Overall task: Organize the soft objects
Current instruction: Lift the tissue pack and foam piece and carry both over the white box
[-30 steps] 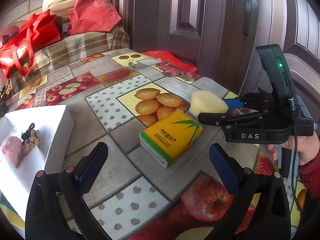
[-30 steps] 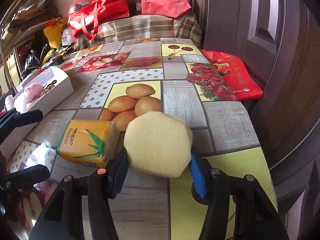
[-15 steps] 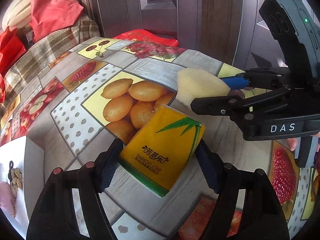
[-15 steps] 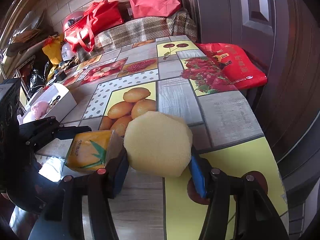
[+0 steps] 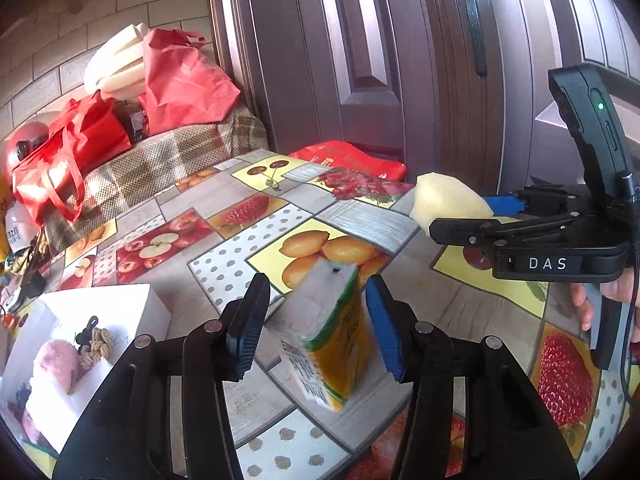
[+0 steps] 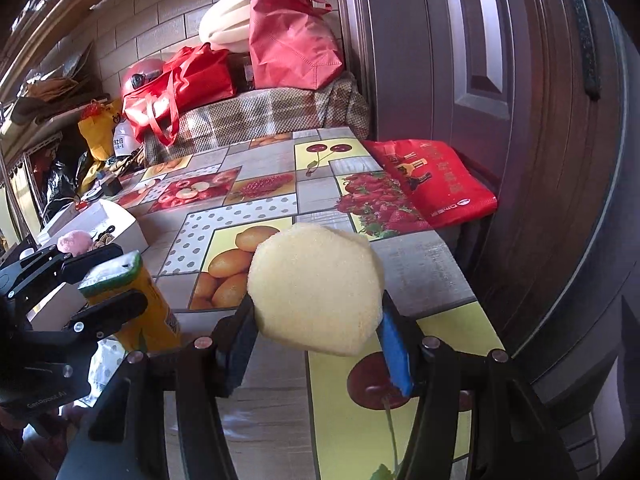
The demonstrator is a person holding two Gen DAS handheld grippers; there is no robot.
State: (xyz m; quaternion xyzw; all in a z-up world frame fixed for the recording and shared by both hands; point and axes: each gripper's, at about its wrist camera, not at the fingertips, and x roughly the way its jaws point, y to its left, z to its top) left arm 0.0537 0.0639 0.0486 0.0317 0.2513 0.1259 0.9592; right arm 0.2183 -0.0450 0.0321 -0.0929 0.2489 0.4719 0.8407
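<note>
At far left of the left wrist view, one white box [image 5: 100, 312], holding one pink fluffy ball [image 5: 54, 362] and a small knotted rope piece [image 5: 100, 338]. In the lower middle, one yellow tissue pack [image 5: 332, 340], tipped up on end and tilted, between the pads of the left claw [image 5: 316, 320]; jaws closing, right blue pad against the pack's side, left pad touching or just beside its pale face, cannot tell which. At right, one pale yellow sponge [image 5: 448, 202], clamped in the right claw [image 5: 476, 216], above the fruit-print surface [image 5: 208, 248].

In the right wrist view, tissue pack [image 6: 132, 304] at left, sponge [image 6: 316, 286] in the centre, squeezed between both pads of the right claw [image 6: 320, 328], jaws partly apart. Three red bags: two [image 6: 180, 84] [image 6: 294, 44] upper left, one [image 6: 436, 180] lying at right.
</note>
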